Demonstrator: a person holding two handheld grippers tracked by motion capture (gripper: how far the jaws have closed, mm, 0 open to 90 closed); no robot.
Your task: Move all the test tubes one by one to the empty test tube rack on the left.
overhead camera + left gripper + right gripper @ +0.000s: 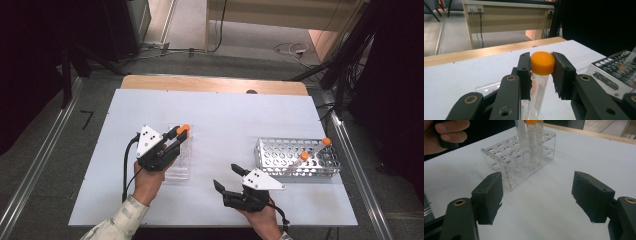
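The tube (537, 82), orange-capped, is pinched at its cap between the jaws of the left gripper (176, 138), standing in or just above the clear rack (178, 165) near the table's (225, 115) left-front part; whether its foot has left the hole cannot be told. Two capped tubes (312, 150) already lean in the metal rack (295, 157) toward the right edge. The right gripper (227, 177) hovers spread and empty near the front edge. Judging by this, the transfer is partway: this tube has yet to cross to the metal rack.
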